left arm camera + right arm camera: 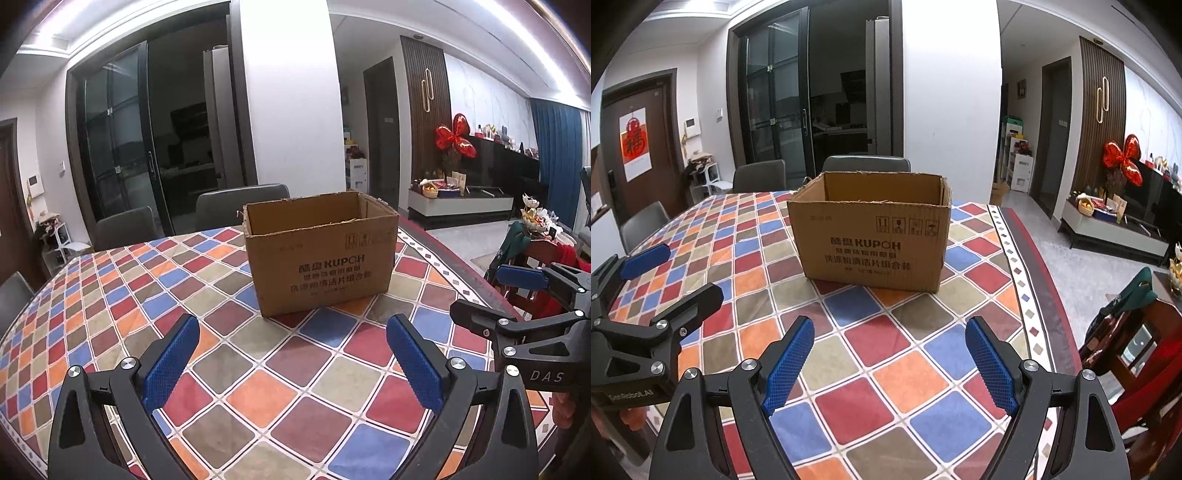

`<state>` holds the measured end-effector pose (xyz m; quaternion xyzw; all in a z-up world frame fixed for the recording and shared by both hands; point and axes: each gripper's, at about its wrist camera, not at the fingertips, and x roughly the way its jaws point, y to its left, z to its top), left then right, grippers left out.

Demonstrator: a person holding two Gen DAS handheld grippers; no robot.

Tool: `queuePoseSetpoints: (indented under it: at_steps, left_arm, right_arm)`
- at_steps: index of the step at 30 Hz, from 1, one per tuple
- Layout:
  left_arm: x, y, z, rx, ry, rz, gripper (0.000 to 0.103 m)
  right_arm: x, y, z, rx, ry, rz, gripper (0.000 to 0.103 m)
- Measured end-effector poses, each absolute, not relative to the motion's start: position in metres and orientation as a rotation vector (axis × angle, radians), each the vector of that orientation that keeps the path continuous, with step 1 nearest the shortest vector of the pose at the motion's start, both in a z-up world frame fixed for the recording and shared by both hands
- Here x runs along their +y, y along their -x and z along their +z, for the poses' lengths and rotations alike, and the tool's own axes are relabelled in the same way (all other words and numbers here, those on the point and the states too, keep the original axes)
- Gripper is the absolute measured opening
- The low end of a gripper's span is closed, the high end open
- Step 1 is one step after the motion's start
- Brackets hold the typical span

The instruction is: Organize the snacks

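An open brown cardboard box [321, 254] printed KUPOH stands upright on the checkered tablecloth; it also shows in the right wrist view [871, 236]. Its inside is hidden from both cameras. No snacks are in view. My left gripper [293, 332] is open and empty, held above the cloth a short way in front of the box. My right gripper [890, 334] is open and empty, also in front of the box. Each gripper shows at the edge of the other's view: the right gripper [480, 291] and the left gripper [687, 271], both with jaws apart.
The table [1030, 280] has a dark red rim at its right edge. Grey chairs [866, 164] stand at the far side and left. A wooden chair with clothes [1126, 332] stands to the right of the table.
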<state>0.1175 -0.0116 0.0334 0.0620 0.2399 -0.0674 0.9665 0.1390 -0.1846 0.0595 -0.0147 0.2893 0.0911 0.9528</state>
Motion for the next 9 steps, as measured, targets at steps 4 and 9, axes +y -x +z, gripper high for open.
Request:
queuePoseSetpoints:
  at_steps: [4,9]
  left_arm:
    - [-0.0120,-0.1178,0.0315,0.482,-0.125,-0.136,0.103]
    - [-0.0120,-0.1176,0.0289,0.487,-0.124,-0.139,0.103]
  right_arm:
    - [-0.1846,-0.1393,0.0594,0.589,0.029,0.188,0.084]
    - [-0.1847,-0.1396,0.0594,0.589,0.028,0.188,0.084]
